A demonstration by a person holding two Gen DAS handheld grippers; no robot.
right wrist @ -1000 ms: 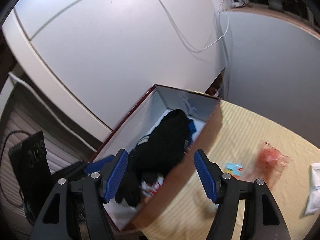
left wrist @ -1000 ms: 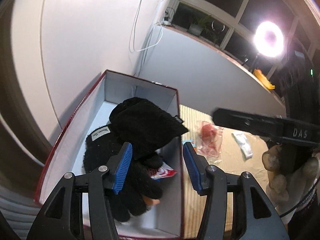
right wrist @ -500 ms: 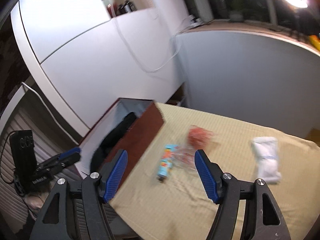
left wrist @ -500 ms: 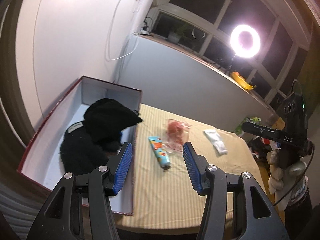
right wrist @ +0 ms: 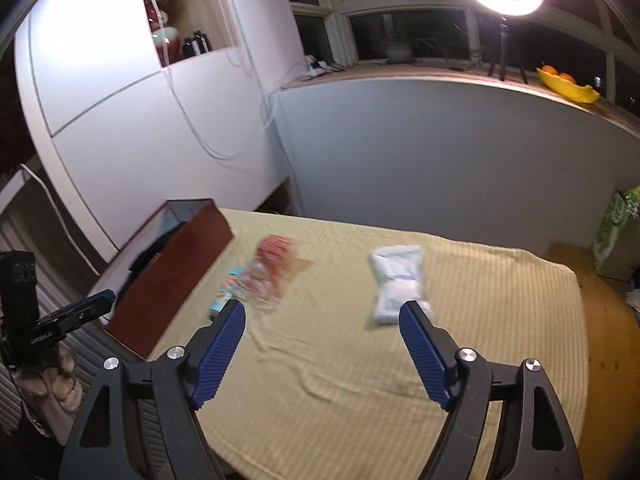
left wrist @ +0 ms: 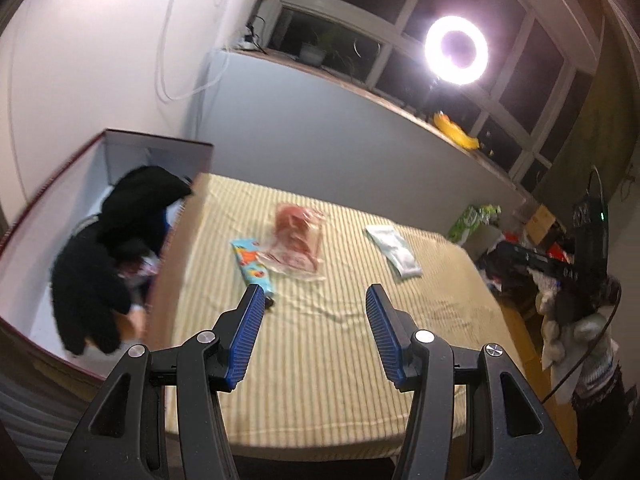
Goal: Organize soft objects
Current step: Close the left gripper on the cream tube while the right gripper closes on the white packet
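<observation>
A dark red box (left wrist: 60, 168) with a white inside stands at the table's left edge and holds black fluffy clothing (left wrist: 100, 256). On the striped yellow cloth (left wrist: 328, 340) lie a blue patterned packet (left wrist: 254, 266), a clear bag with red contents (left wrist: 298, 240) and a white packet (left wrist: 394, 250). My left gripper (left wrist: 314, 336) is open and empty above the cloth's near part. My right gripper (right wrist: 322, 354) is open and empty; in its view I see the box (right wrist: 172, 280), the red bag (right wrist: 272, 272), the blue packet (right wrist: 224, 294) and the white packet (right wrist: 396, 280) ahead.
A ring light (left wrist: 456, 50) shines above the window ledge at the back. White cabinets (right wrist: 140, 140) stand behind the box. A green carton (right wrist: 614, 232) sits on the floor at the right. The table's right edge drops to a wooden floor (right wrist: 612, 340).
Both grippers have pulled back and up from the box and swung right. The whole table with its packets now shows. The black clothing stays in the box.
</observation>
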